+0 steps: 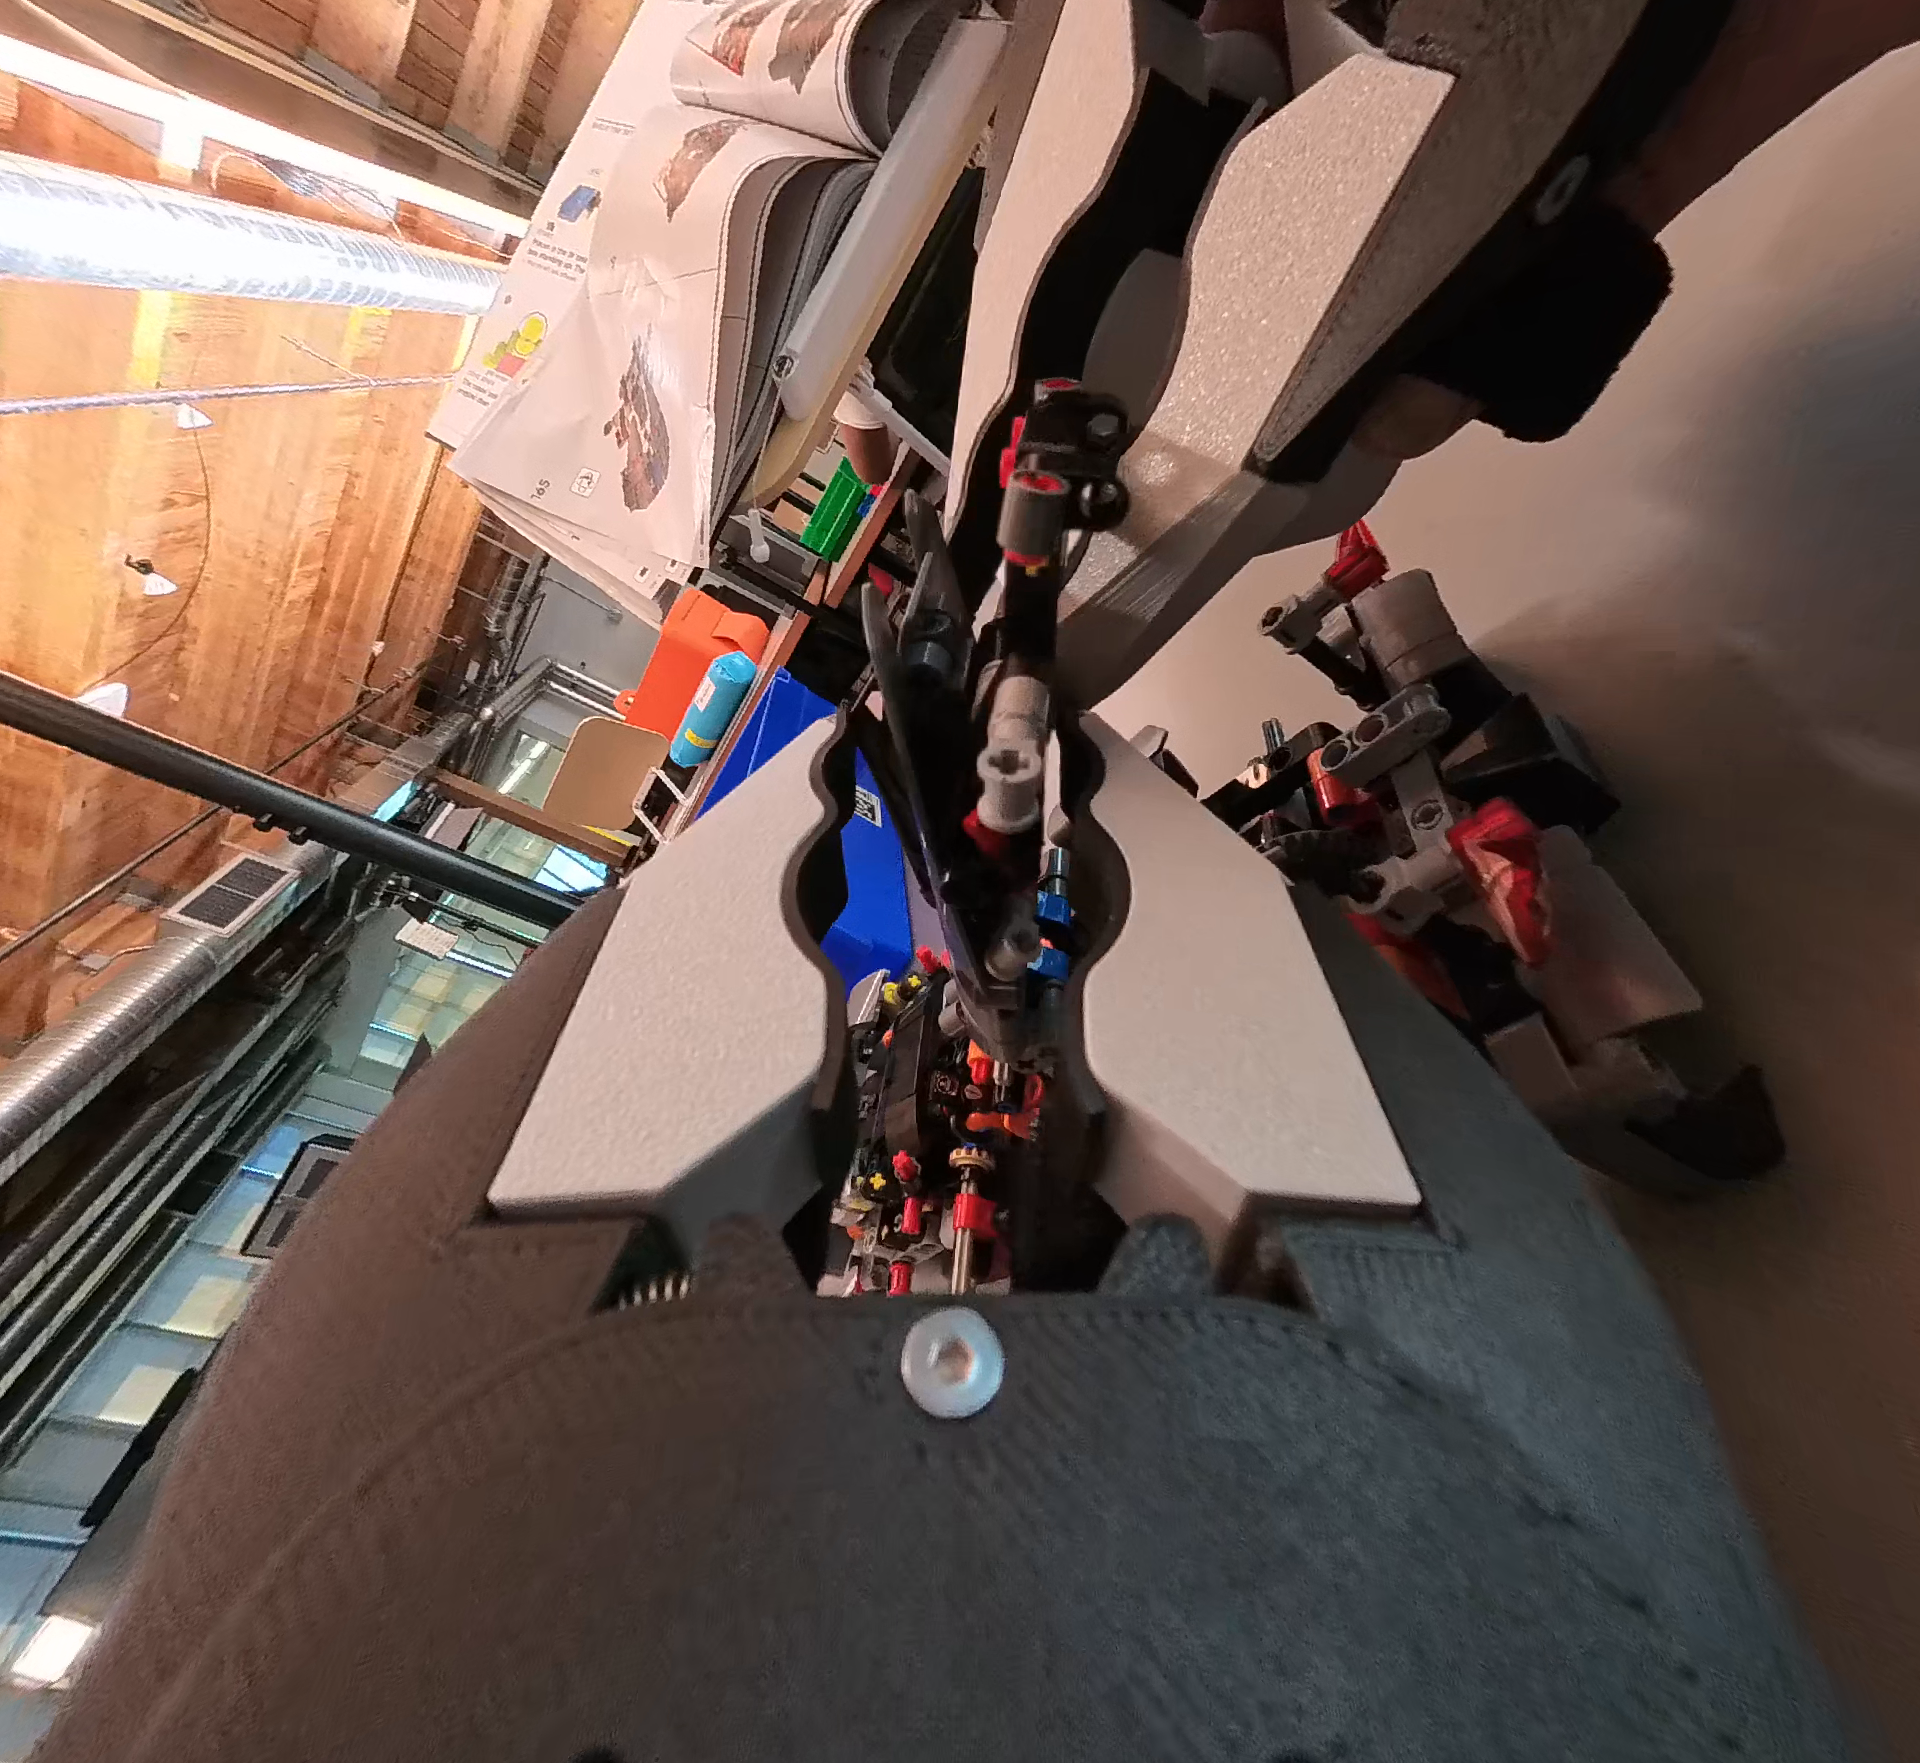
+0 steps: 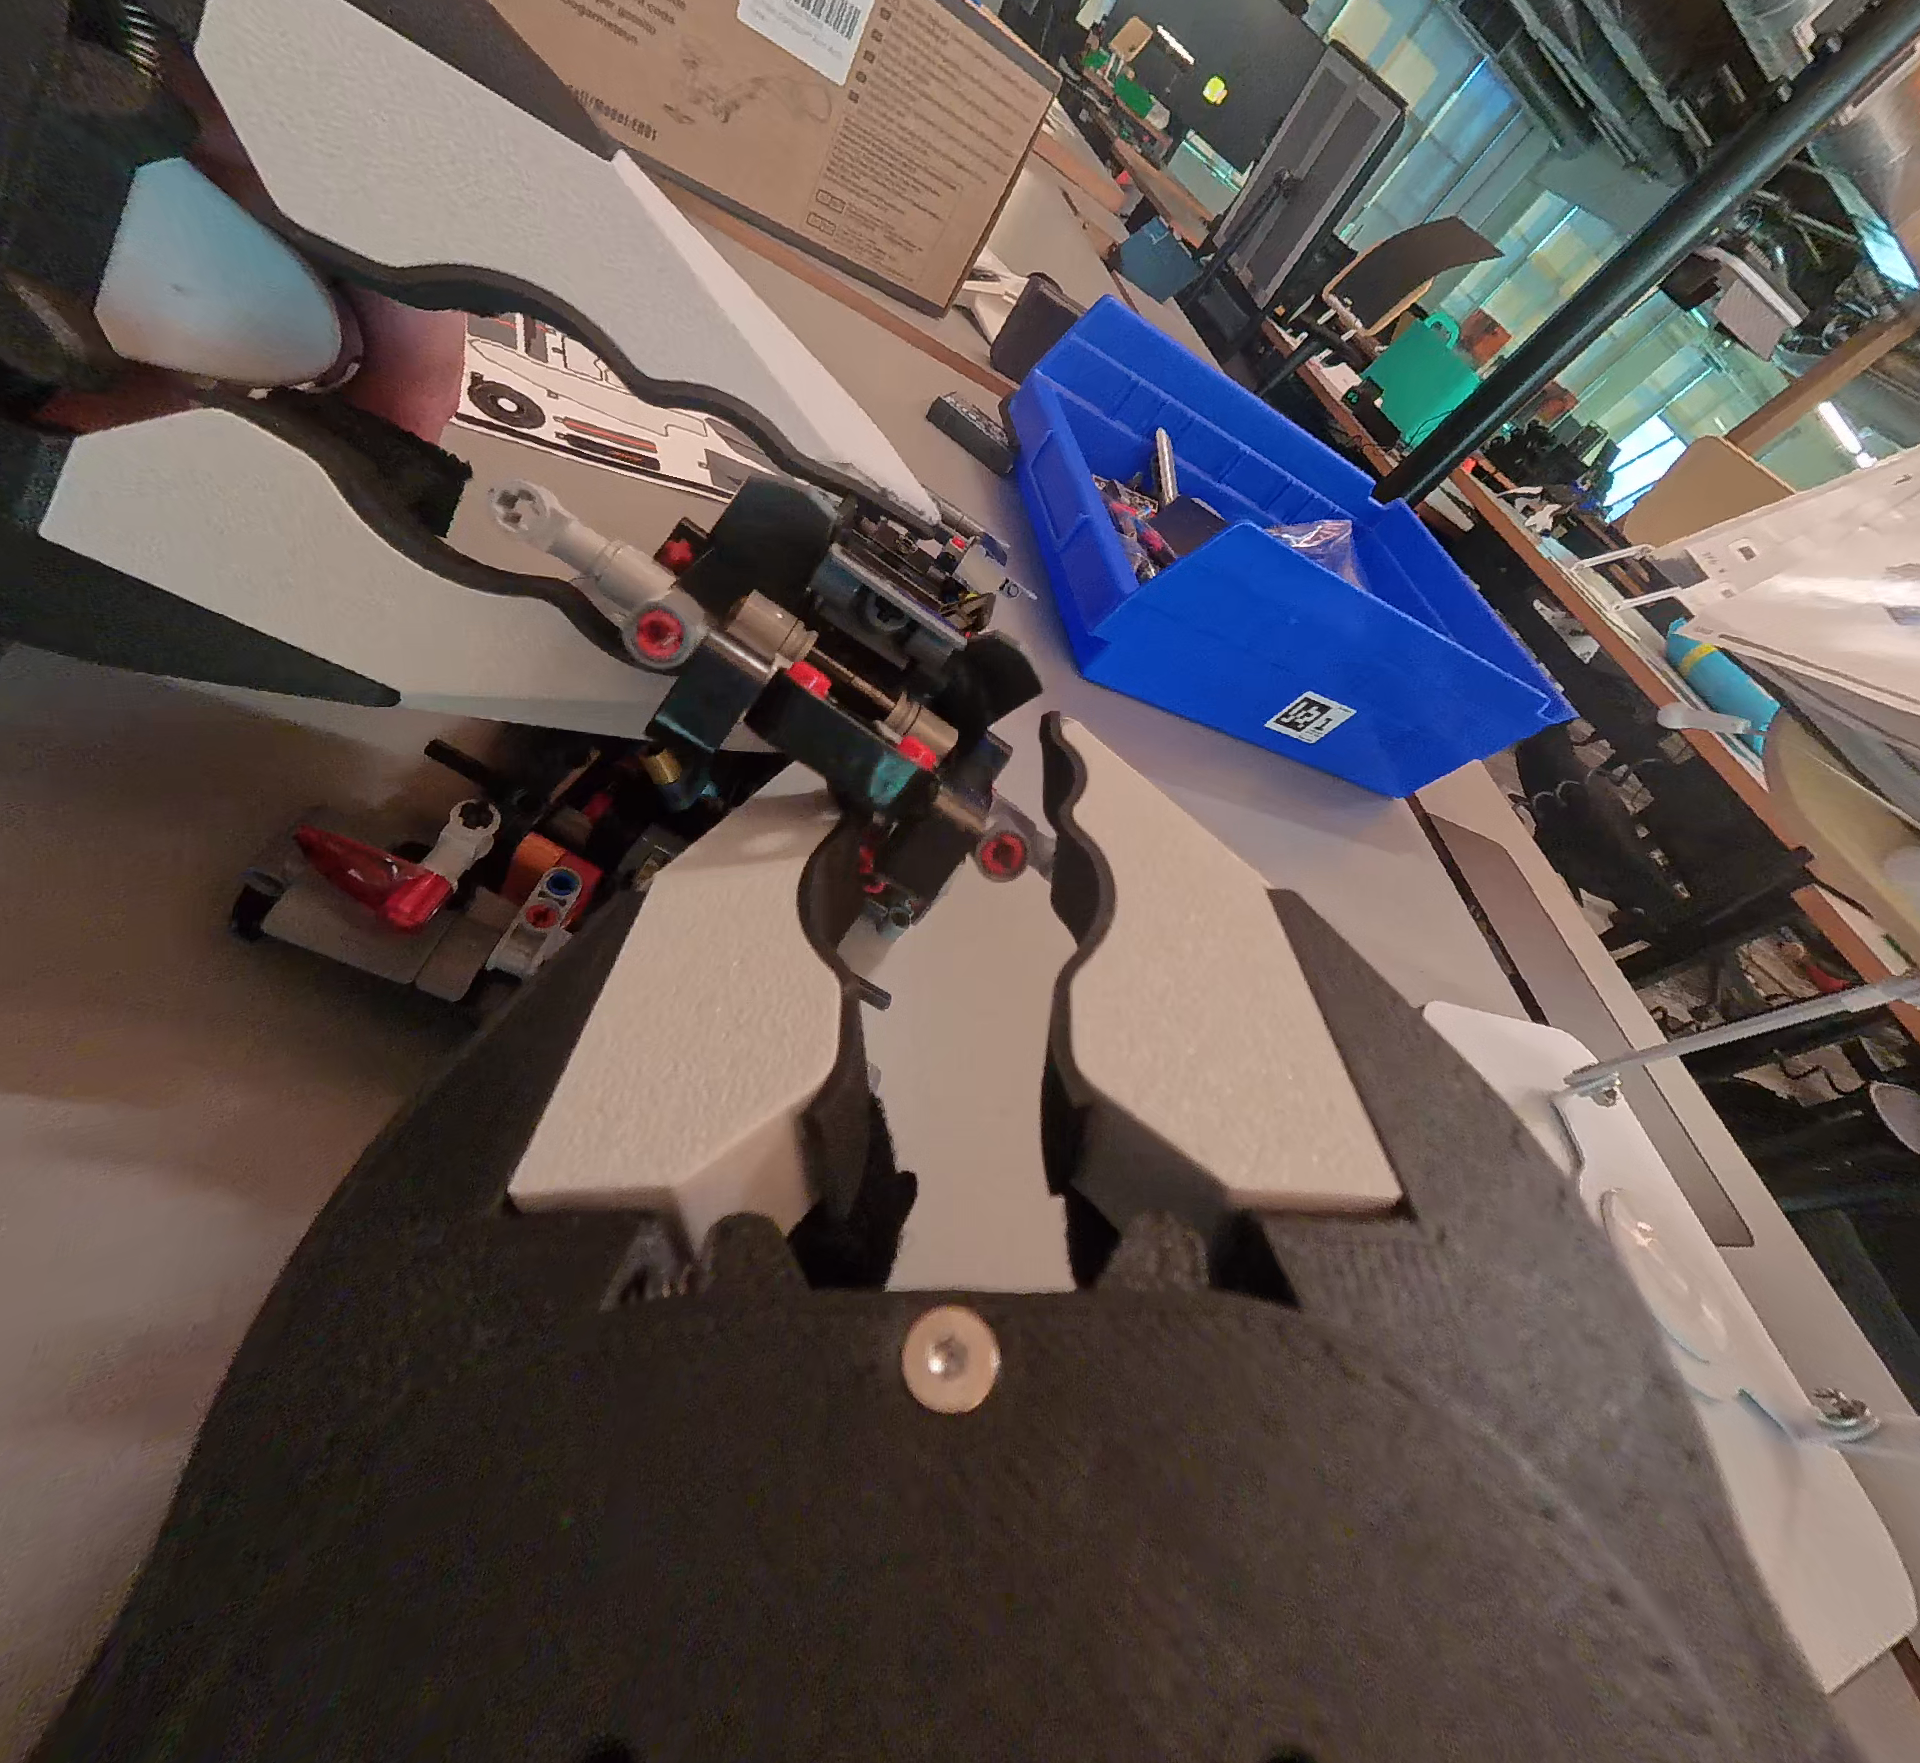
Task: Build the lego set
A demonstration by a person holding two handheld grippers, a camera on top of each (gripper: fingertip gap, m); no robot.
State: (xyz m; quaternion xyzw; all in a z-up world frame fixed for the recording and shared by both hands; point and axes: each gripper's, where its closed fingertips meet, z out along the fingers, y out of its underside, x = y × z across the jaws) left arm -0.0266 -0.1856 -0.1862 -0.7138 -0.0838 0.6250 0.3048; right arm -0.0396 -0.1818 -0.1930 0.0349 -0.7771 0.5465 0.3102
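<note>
A black and grey lego assembly [image 1: 1013, 757] with red pins hangs in the air between both grippers. My left gripper [image 1: 961, 747] is shut on its lower part. My right gripper [image 1: 1039, 550] comes in from the upper right and closes on its top end. In the right wrist view the same assembly [image 2: 831, 653] sits between my right gripper [image 2: 940, 788] and my left gripper [image 2: 790, 612], which comes in from the upper left. A larger red, grey and black lego model [image 1: 1455, 840] lies on the table [image 2: 1247, 882] just below; it also shows in the right wrist view [image 2: 416, 882].
A blue bin [image 2: 1299, 622] with loose parts stands behind the assembly. A cardboard box [image 2: 779, 51] is at the back. An open instruction book [image 1: 665, 259] leans on a stand. A printed sheet [image 2: 540, 404] and a small black device [image 2: 971, 430] lie on the table. Both grippers' tips are close together, under 4 cm apart.
</note>
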